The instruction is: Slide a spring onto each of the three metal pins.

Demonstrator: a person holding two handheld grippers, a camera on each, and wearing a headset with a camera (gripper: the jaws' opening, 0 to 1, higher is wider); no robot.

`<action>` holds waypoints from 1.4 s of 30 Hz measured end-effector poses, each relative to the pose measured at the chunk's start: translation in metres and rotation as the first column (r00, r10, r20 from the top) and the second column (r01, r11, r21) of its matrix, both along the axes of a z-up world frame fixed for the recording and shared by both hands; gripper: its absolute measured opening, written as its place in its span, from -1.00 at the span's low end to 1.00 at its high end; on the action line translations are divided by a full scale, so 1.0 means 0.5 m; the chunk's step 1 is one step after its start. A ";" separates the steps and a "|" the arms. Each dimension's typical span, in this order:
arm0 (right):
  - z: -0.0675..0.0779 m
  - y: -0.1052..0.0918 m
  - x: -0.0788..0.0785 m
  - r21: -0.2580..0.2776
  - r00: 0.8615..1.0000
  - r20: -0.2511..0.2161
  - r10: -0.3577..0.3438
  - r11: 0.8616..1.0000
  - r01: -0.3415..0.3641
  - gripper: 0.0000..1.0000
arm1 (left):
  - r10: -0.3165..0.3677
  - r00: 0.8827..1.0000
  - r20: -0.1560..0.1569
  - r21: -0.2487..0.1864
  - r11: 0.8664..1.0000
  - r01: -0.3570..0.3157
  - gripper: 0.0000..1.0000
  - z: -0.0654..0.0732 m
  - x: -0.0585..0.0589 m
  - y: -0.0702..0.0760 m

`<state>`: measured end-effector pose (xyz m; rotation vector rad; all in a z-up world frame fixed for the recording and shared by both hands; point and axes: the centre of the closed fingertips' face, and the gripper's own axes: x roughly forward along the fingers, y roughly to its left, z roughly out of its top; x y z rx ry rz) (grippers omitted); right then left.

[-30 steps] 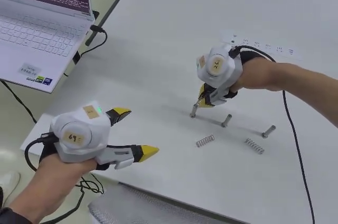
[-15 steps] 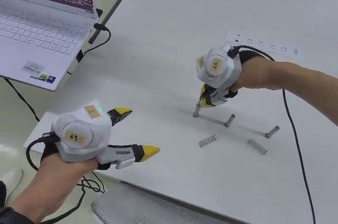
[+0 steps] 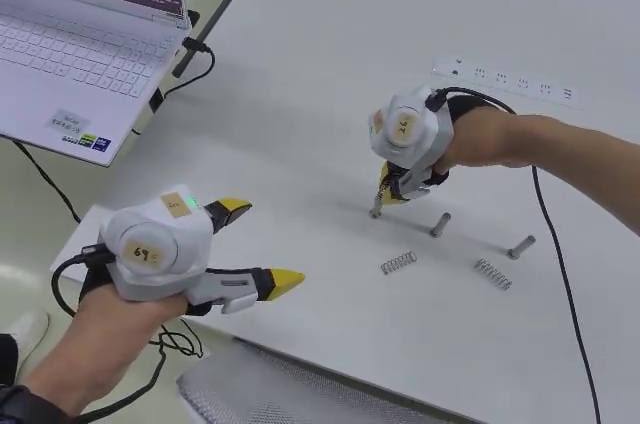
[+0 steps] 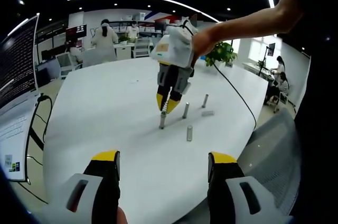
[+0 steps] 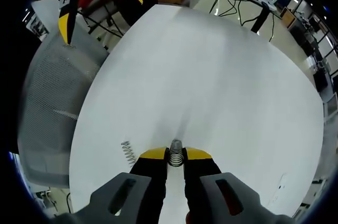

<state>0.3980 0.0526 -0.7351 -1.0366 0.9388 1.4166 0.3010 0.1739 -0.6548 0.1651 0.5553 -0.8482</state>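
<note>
Left gripper [image 3: 262, 244] hangs open and empty, well left of the first short grey metal pin [image 3: 376, 208]. Right gripper [image 3: 386, 194] pinches a small coiled steel spring [image 5: 175, 149] right at that pin's top. I'd keep the coil lined up with the pin and lower gently. Right of it: two bare pins [image 3: 440, 224] and two loose springs [image 3: 398, 263].

- Right gripper [image 5: 176, 155]: 2 yellow-tipped jaws closed on a spring [image 5: 176, 150], which is seen end-on between the tips.
- Loose spring [image 5: 127, 152] lies flat on the white table [image 5: 211, 76], just left of the jaws and not touching them.
- Left gripper [image 5: 99, 10] is at the top left, beyond the table edge, with its 2 yellow tips spread apart.
- Grey mesh chair [image 5: 47, 102] sits off the table's left edge.
</note>
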 end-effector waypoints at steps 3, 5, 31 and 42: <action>-0.009 0.002 0.000 -0.008 1.000 -0.002 0.008 1.000 -0.008 -0.82 | 0.001 1.000 0.000 -0.002 1.000 -0.001 0.27 0.001 0.001 0.001; -0.013 0.003 0.000 -0.011 1.000 -0.005 0.013 1.000 -0.013 -0.82 | 0.003 1.000 0.000 -0.001 1.000 -0.003 0.27 0.001 0.002 0.002; -0.069 0.013 -0.004 -0.049 0.999 -0.021 0.029 0.998 -0.030 -0.82 | 0.006 1.000 0.003 -0.006 1.000 -0.006 0.31 0.007 0.009 -0.001; -0.076 0.011 -0.010 -0.055 0.999 -0.026 0.026 0.998 -0.028 -0.80 | -0.006 1.000 0.007 -0.013 1.000 0.006 0.34 0.011 0.017 -0.016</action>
